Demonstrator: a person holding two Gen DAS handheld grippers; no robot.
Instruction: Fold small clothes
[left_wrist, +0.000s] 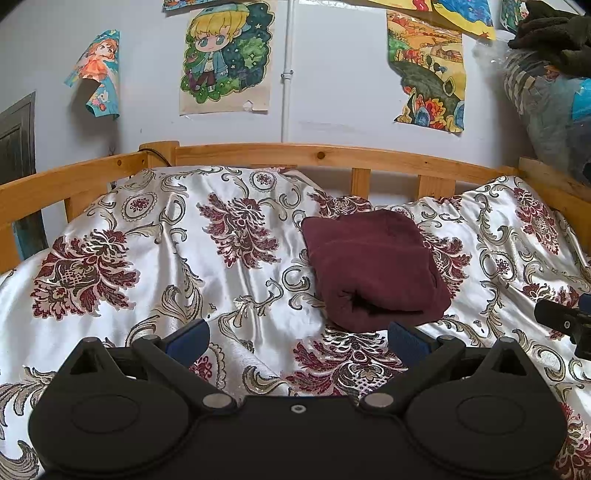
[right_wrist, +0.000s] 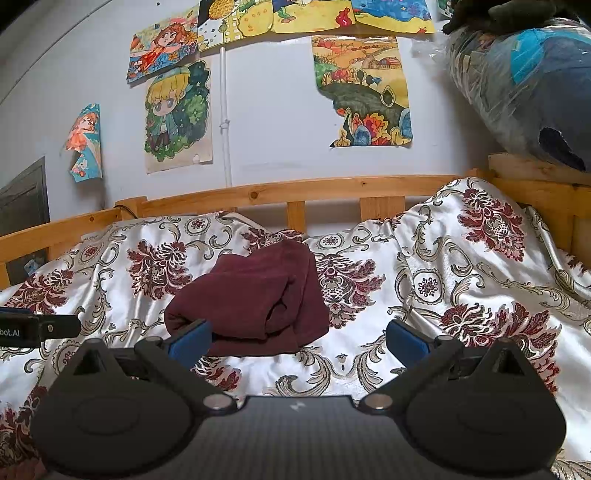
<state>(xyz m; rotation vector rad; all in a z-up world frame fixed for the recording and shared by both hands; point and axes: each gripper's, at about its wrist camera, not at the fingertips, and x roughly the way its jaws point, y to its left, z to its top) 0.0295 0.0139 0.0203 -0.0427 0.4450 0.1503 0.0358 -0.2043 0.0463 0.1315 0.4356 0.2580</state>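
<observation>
A dark red garment (left_wrist: 373, 269) lies folded into a compact bundle on the floral bedspread (left_wrist: 155, 258), at one o'clock from the left gripper (left_wrist: 295, 338). Both it and the right gripper (right_wrist: 297, 338) hang released and empty, apparently because folding looks finished.

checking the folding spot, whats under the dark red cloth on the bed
The dark red cloth lies folded on the flowered white bedspread, which shows all around it. What the bedspread covers beneath is hidden. Both tools are open and hold nothing.
</observation>
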